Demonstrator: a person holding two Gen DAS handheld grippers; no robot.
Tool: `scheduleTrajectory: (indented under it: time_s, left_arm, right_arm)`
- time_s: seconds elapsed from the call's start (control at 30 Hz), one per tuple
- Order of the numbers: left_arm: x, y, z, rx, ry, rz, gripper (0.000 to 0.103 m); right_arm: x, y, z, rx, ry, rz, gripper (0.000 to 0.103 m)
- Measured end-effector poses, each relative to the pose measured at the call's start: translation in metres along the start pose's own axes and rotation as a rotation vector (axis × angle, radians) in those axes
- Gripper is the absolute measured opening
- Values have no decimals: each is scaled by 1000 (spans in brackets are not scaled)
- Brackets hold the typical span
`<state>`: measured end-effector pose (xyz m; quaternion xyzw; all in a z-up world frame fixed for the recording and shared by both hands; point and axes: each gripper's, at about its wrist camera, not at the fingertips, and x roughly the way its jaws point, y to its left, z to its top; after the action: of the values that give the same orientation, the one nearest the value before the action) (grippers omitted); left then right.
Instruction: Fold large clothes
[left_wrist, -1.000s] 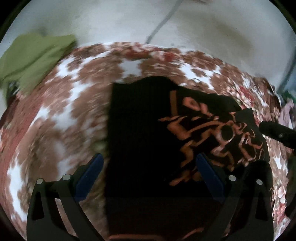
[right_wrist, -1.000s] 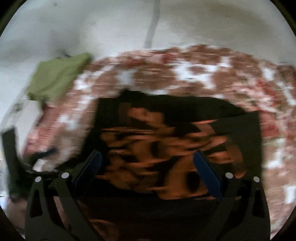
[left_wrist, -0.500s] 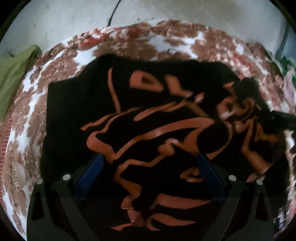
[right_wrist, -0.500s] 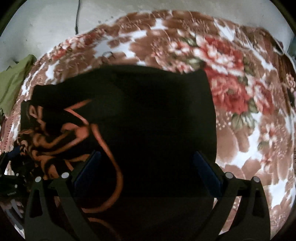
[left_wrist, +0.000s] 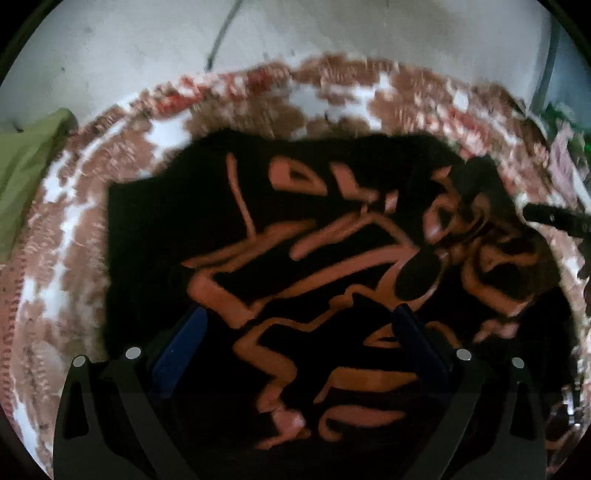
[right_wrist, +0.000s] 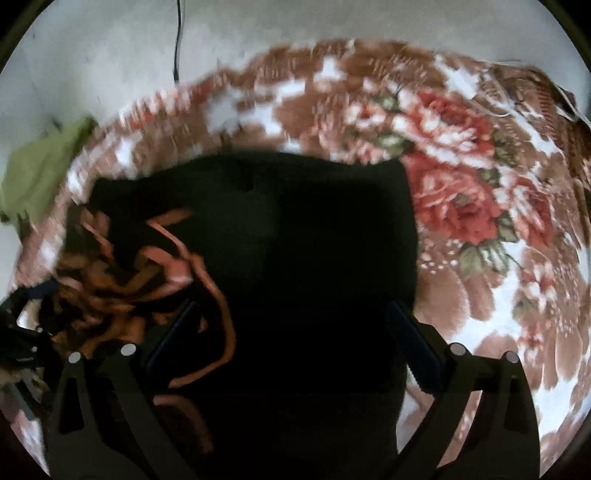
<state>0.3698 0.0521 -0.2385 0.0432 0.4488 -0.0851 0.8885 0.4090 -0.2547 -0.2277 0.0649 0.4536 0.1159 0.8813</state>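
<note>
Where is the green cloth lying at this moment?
The green cloth lies at the far left edge in both wrist views, at the edge of the floral blanket, well apart from the black garment.

Both my grippers spread wide above the black shirt (left_wrist: 147, 229).
Left gripper (left_wrist: 299, 343) and right gripper (right_wrist: 291, 336) grip nothing, fingers apart.
</note>
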Motion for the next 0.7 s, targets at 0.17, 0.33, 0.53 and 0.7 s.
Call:
scheduleTrajectory:
  time_s: [0.17, 0.33, 0.53, 0.7]
  left_arm:
    - [-55, 27, -25, -23, 23, 35, 98]
    - [-86, 48, -82, -35, 116, 88, 98]
    - [-121, 57, -159, -68, 206, 108, 98]
    - [-139, 56, -212, -79, 281, 94, 98]
  right_arm:
    - [-39, -4, -32, 24, 41, -18, 98]
    - [-67, 0, -84, -43, 99, -59, 98]
    - [-91, 11, -157, -171, 192, -144, 98]
    - [-116, 6, -206, -195, 256, -177, 98]
